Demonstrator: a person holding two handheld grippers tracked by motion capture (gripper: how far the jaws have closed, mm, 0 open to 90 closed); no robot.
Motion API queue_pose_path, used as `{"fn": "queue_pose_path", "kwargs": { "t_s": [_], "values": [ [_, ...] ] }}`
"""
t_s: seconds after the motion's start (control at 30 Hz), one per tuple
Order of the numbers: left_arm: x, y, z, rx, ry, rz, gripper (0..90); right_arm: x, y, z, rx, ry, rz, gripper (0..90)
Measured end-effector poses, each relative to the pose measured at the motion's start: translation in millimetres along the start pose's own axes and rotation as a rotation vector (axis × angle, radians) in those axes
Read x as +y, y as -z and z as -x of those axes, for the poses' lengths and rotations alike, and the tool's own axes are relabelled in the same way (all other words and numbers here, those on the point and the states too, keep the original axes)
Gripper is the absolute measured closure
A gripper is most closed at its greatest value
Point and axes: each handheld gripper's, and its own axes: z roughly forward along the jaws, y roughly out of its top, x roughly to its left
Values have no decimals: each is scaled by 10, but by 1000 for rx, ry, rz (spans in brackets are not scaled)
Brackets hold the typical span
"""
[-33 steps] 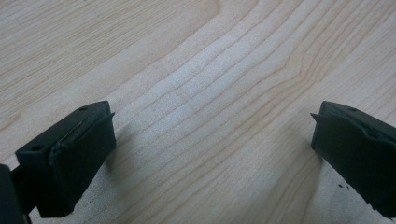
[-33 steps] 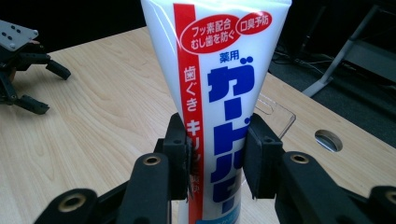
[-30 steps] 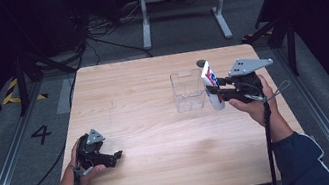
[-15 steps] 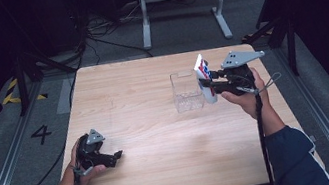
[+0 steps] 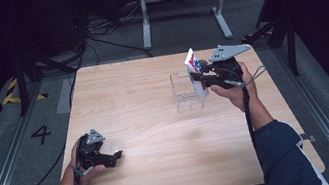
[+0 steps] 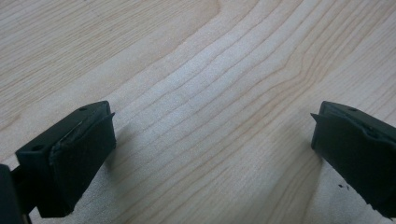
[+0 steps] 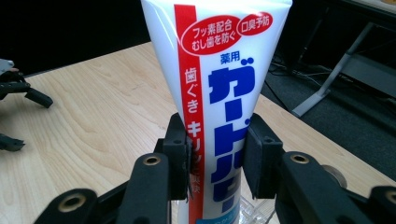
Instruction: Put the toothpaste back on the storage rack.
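Over the wooden table [image 5: 157, 124], the raised right tool [image 5: 196, 77] clamps a toothpaste tube [image 7: 219, 84] upright.

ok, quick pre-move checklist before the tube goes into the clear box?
1. Right gripper shut on the toothpaste tube: ok, pads press both sides.
2. Tube over the clear box: ok, its lower end hangs at the box's right edge in the high view.
3. Tube upright: not ok, it leans left at the top.
4. Box empty: cannot tell for sure, nothing seen through its walls.
5. Left gripper out of the way: ok, open and low over the table, near the front left corner.
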Motion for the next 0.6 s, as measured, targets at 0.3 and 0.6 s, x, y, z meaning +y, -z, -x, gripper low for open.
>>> {"fn": "queue_pose_path", "kwargs": {
  "t_s": [0.3, 0.6],
  "values": [
    [0, 0, 0, 0, 0, 0, 2, -11, -174, 84, -7, -19, 15, 665],
    [0, 0, 0, 0, 0, -1, 2, -35, -311, 153, -15, -39, 20, 665]
  ]
}}
